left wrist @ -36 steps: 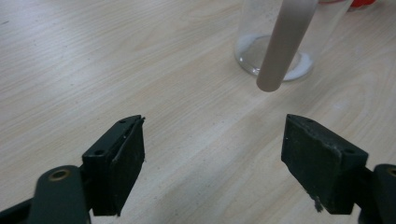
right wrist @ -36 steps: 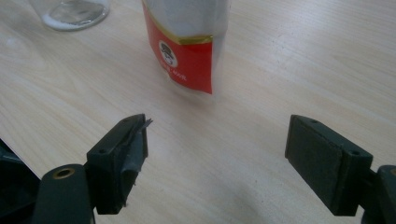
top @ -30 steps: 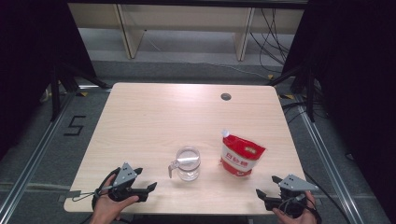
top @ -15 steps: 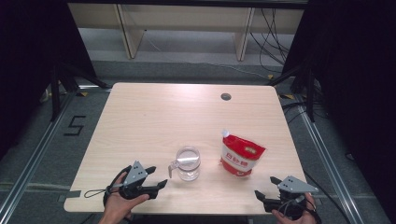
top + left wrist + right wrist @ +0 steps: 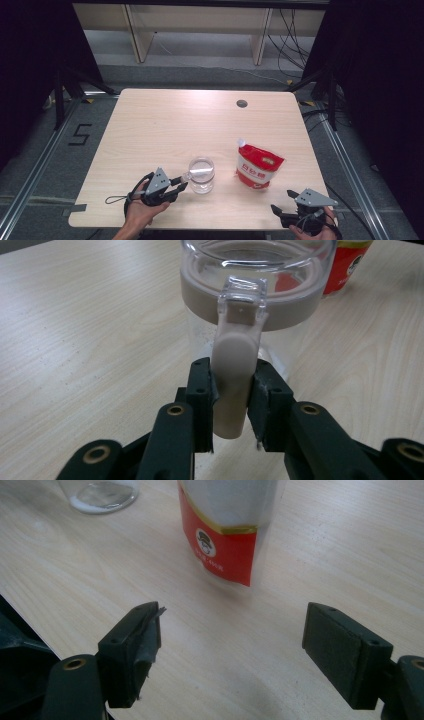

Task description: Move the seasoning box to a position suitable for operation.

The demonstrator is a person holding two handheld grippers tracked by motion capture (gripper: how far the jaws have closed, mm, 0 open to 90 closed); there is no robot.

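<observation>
A clear jar [image 5: 201, 175] with a beige rim band and a beige handle [image 5: 232, 355] stands near the table's front edge. My left gripper [image 5: 181, 185] has just been closing, and its jaws now press on both sides of that handle, shown close up in the left gripper view [image 5: 231, 390]. To the jar's right stands a red and white pouch [image 5: 257, 170], whose base shows behind the jar [image 5: 345, 265]. My right gripper [image 5: 276, 210] rests at the front right corner, open with nothing between its jaws [image 5: 232, 635]. It faces the pouch [image 5: 225, 525], a short way off.
The wooden table [image 5: 165, 125] has a small round cable hole [image 5: 242, 104] at its far right. A shelf frame stands on the floor behind it. Dark curtains and metal rails flank both sides. The jar's base [image 5: 100, 495] is at the top left of the right gripper view.
My left gripper has slid right along the front edge to the jar and its jaws have come together on the handle. The right gripper, jar and pouch have stayed put.
</observation>
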